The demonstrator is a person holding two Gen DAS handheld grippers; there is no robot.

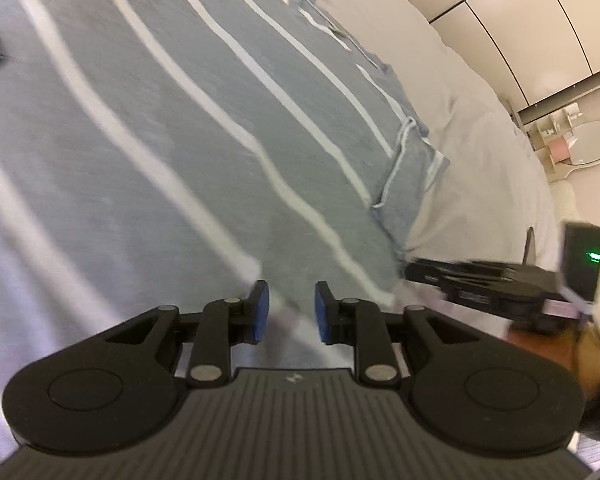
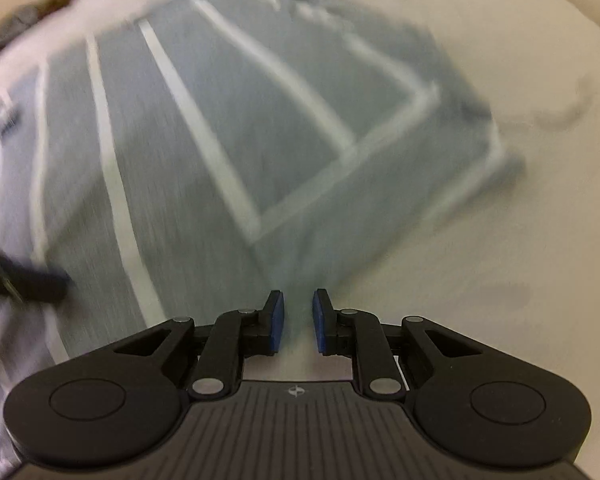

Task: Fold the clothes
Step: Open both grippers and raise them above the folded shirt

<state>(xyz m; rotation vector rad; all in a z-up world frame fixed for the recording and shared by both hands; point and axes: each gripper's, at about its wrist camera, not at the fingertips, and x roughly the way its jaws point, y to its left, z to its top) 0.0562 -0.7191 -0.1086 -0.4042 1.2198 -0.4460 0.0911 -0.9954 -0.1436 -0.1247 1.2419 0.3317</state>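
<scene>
With both your left hand-held gripper (image 1: 288, 312) and right hand-held gripper (image 2: 298, 320) narrowly parted and empty, pinch the hem of the grey striped shirt (image 1: 188, 128), spread across centre frame on the bed (image 1: 480, 152), squarely.

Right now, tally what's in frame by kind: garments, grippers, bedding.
Striped grey garment: 1
Grippers: 2, left gripper and right gripper, both open with nothing between the pads
White bed sheet: 1
Total: 4

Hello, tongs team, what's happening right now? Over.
Left tongs open, empty. Right tongs open, empty. Striped grey shirt flat on bed, sleeve folded in. Nothing blocking.
</scene>
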